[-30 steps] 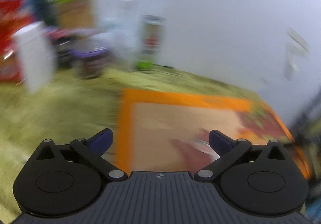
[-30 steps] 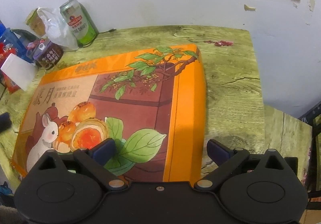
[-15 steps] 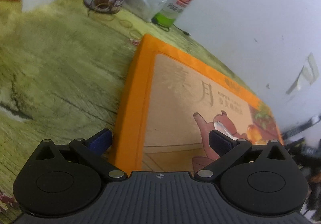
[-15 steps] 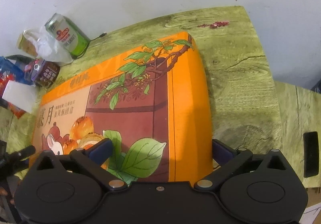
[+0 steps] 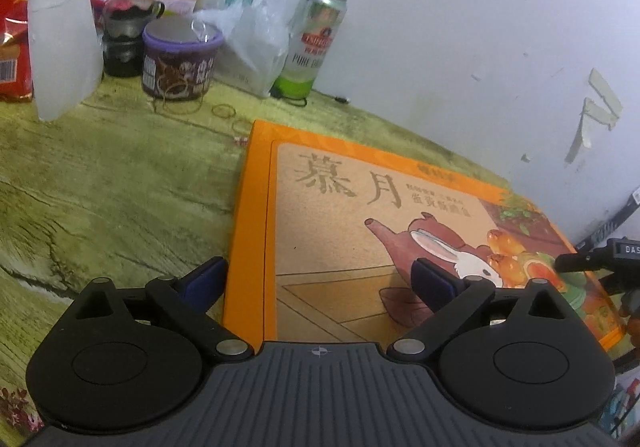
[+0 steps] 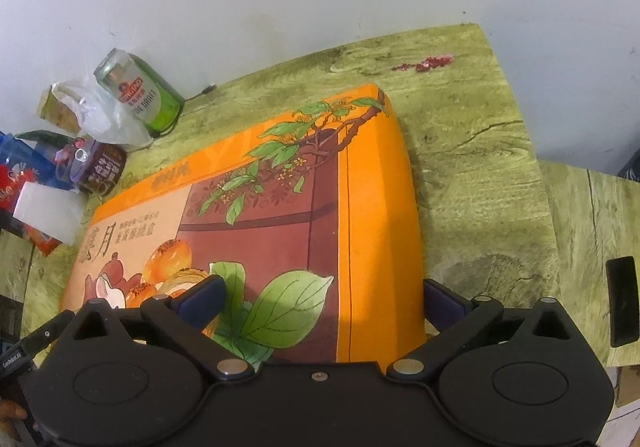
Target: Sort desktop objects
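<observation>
Our right gripper [image 6: 322, 297] hangs over the near right corner of the orange gift box [image 6: 280, 215], jaws spread wide: one finger above the printed lid, the other just off the box's right edge. The box lies flat on our green wood-grain table [image 6: 480, 167]. By the white wall, at the far left, stand a green beer can [image 6: 140, 95], a plastic bag [image 6: 100, 115] and a purple-lidded cup [image 6: 98, 169].

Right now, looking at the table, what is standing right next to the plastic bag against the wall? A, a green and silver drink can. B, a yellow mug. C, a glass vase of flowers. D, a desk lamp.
A: the green and silver drink can stands upright beside the plastic bag at the wall, past the far end of the orange box.
</observation>
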